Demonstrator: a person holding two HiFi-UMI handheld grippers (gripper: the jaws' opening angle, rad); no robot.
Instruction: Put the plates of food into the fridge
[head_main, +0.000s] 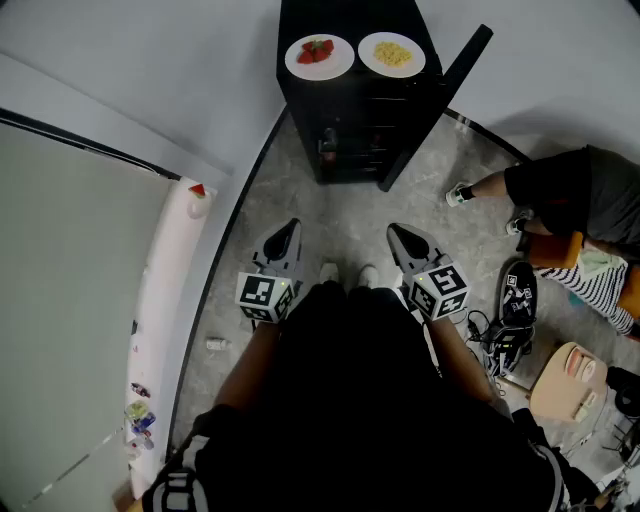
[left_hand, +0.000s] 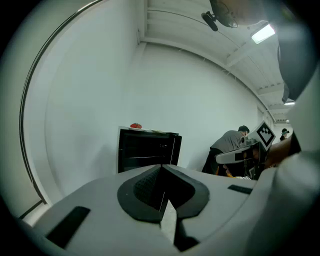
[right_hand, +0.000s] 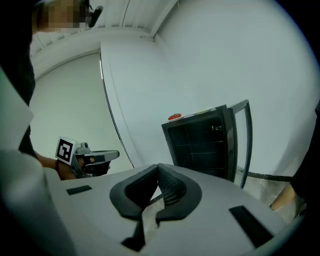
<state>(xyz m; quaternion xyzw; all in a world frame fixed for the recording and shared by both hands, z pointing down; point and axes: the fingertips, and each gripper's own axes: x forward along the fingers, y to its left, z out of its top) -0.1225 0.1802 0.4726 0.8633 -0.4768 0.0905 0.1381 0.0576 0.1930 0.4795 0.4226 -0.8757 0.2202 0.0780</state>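
A small black fridge (head_main: 350, 120) stands on the floor ahead of me, its glass door (head_main: 440, 100) swung open to the right. On its top sit two white plates: one with red food (head_main: 319, 55), one with yellow food (head_main: 392, 54). My left gripper (head_main: 289, 228) and right gripper (head_main: 397, 232) hover side by side, well short of the fridge. Both are shut and hold nothing. The left gripper view shows its jaws (left_hand: 161, 167) closed, with the fridge (left_hand: 147, 150) beyond. The right gripper view shows closed jaws (right_hand: 159, 167), the shelves inside the fridge (right_hand: 200, 145) and the open door (right_hand: 242, 140).
A person (head_main: 570, 200) crouches at the right, near the fridge door. Shoes (head_main: 518, 300), cables and a wooden stool (head_main: 570, 380) lie on the floor to my right. A long white ledge (head_main: 165, 300) with small items runs along the left wall.
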